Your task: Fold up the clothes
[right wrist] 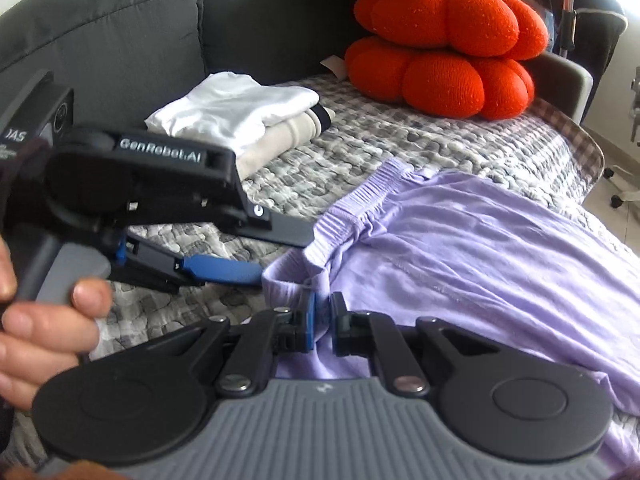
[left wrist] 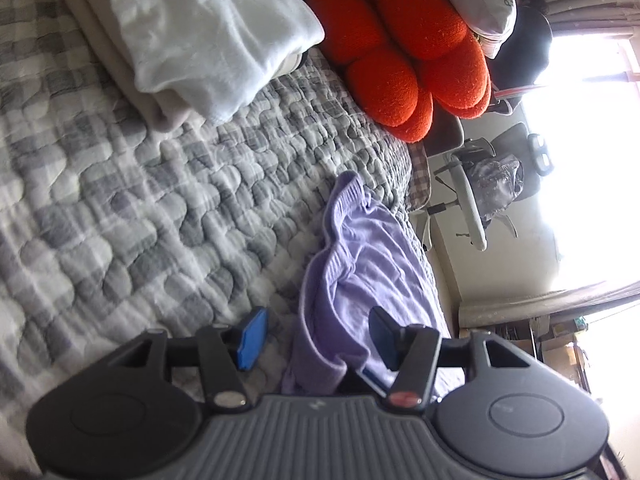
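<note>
Lilac shorts (right wrist: 460,240) spread near bed's (right wrist: 360,160) front edge. Right tool (right wrist: 323,322) pinches waistband fold, anchoring it; left tool (left wrist: 316,336) half-wide, straddling waistband edge, ungripped, likely positioning for second hold.

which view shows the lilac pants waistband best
The right wrist view: the ribbed elastic waistband of the lilac cotton pants runs across mid-frame, gathers visible, and the right tongs pinch the fabric just below it. The left wrist view shows the waistband edge-on and motion-blurred, partly behind the open left tongs.
</note>
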### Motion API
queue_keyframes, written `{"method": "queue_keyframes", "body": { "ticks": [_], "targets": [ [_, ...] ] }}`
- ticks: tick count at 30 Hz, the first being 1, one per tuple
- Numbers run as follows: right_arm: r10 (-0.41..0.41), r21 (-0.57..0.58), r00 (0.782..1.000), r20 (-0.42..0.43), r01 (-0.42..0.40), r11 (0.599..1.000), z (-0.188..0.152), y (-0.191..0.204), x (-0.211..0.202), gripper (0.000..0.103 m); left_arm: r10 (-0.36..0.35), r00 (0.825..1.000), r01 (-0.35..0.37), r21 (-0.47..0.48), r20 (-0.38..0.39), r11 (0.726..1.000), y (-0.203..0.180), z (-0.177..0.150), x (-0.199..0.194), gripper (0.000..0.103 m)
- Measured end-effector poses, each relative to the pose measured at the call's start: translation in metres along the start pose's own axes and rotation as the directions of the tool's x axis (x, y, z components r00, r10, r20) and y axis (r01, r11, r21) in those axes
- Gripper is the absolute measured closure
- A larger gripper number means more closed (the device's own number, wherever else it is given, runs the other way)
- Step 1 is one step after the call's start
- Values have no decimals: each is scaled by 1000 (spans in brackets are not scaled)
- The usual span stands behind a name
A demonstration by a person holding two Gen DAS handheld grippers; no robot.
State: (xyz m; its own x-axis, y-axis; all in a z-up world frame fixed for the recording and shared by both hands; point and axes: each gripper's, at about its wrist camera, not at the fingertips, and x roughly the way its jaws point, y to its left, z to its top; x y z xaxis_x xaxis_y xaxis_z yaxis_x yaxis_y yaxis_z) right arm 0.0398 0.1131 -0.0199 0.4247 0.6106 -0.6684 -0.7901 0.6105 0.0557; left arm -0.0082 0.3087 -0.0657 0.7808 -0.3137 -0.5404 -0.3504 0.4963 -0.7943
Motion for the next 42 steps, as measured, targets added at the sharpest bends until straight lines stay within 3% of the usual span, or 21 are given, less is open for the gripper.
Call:
{"method": "queue_keyframes", "body": {
  "ticks": [6,8,12,14,16,25,30,42],
  "targets": [
    [-2,-4,1000,1,2,1000,0,0,0,94,30,1000,-30,60,1,998,-7,0,7,52],
    [-1,-5,1000,0,1,1000,1,0,0,94,41,999,-41,83,3,996,-7,-1,7,67],
    [0,-14,1000,-6,0,1000,0,3,2,92,42,999,-43,122,13,992,-8,-3,6,84],
    [0,-28,1000,-8,0,1000,0,6,3,88,72,997,-78,170,41,982,-12,-5,4,95],
    [6,-33,1000,-6,-6,999,0,8,3,88,95,993,-106,212,63,971,-16,-7,0,98],
    [70,-60,997,16,-69,996,-5,24,6,84,130,983,-160,248,131,955,-19,8,-19,100],
    [75,-139,997,22,-72,988,-8,43,13,83,142,980,-174,256,137,951,-17,14,-24,100],
    [122,-113,990,74,-113,987,5,34,-1,83,150,979,-177,219,134,960,-5,20,-25,103]
  ]
}}
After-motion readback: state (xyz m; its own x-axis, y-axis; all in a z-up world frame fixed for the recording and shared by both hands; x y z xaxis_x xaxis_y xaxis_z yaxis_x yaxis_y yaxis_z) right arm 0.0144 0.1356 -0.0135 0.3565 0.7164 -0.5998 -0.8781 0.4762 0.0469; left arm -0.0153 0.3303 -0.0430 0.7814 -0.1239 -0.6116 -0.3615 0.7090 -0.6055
